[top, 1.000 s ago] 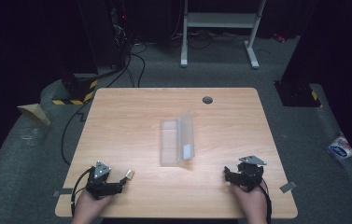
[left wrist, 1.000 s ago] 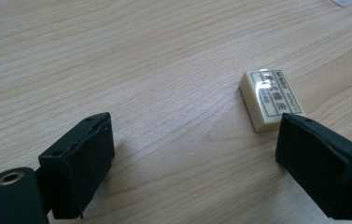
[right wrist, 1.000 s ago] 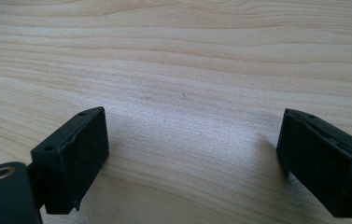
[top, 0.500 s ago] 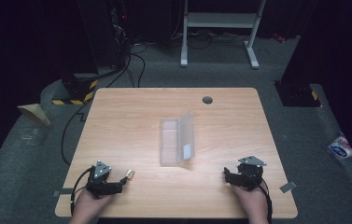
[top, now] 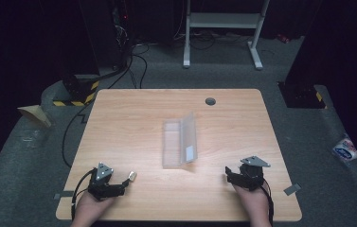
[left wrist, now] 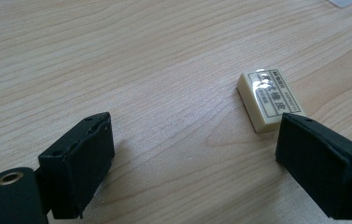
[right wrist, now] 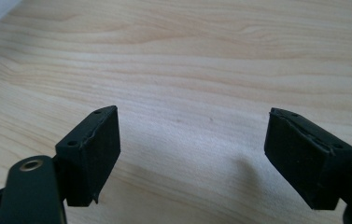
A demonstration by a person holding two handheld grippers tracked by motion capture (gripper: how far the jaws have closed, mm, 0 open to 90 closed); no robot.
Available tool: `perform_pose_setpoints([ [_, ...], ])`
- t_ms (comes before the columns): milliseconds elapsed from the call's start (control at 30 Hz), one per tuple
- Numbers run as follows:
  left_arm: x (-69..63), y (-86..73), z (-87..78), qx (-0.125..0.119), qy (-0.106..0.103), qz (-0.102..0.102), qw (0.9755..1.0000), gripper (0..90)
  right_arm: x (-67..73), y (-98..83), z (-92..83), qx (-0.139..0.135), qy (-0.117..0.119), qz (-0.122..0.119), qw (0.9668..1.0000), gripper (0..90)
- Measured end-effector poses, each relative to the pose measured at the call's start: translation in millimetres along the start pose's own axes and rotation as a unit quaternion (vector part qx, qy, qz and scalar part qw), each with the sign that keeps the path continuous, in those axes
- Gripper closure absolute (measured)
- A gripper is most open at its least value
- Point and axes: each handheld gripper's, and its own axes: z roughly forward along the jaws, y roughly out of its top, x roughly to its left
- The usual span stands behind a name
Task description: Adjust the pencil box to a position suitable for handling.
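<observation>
Pale wood grain is running across the table (top: 133,118), which is carrying everything here. Near its middle a clear plastic case (top: 181,142) is lying open, its lid standing up at a tilt. At the near edge the person's 2 hands are each resting with a tool: the left tool (left wrist: 192,158) is sitting with its jaws apart and nothing between them, and the right tool (right wrist: 192,154), well apart from the case, has just been narrowing its jaws slightly while still standing wide over bare wood.

The step in hand looks like the approach to a pick-up. A small cream eraser (left wrist: 270,99) is lying flat on the table just beyond the left tool's right jaw, nearly touching it, off to one side of the gap. It is a shallow rectangular block with a glossy printed label on top, its text too small to read. The next move probably calls for shifting the left tool sideways so both jaws are straddling the eraser, then closing gently on its long sides.
</observation>
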Motion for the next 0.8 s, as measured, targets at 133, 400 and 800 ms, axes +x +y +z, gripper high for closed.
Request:
perform_pose_setpoints([
  [133,0.4,-0.3,-0.6,-0.001,0.002,0.000,1.0000,13.8,6.9,5.8,-1.0,-0.010,0.002,-0.007,0.9999,21.9],
  [400,0.2,-0.5,-0.9,0.001,-0.005,0.009,0.9999,12.6,21.6,20.5,-2.5,-0.031,0.015,-0.015,0.9993,20.9],
  [800,0.4,-3.2,-3.6,0.001,-0.013,0.011,0.9999,12.3,46.0,48.2,-18.2,-0.072,0.037,-0.032,0.9962,23.5],
])
